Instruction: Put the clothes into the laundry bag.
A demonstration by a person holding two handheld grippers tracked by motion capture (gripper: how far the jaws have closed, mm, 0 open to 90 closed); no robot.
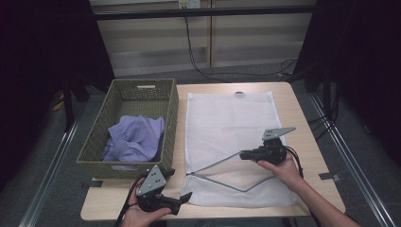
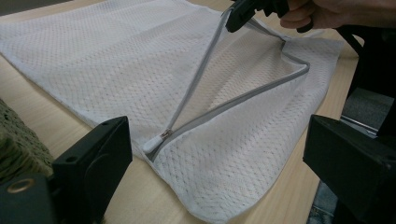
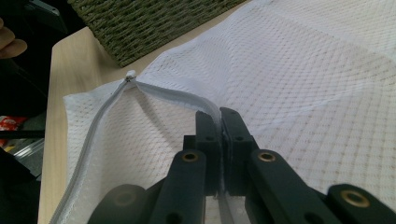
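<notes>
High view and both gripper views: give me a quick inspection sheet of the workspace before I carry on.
Surface: wooden table, bare at its right edge.
Job's things: white mesh laundry bag lies flat, zipper open in a V, slider at the basket end; woven basket holds a lilac garment.
Clutter: nothing seen.
Grippers: right gripper shut on the bag's upper zipper edge; left gripper open, empty, at the table's near edge.
Cables: black cables run down the back wall onto the floor.
Surroundings: dark curtains either side.

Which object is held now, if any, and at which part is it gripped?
The right gripper is shut on the mesh laundry bag, pinching the upper zipper edge of its opening. The left gripper is open and holds nothing.
</notes>
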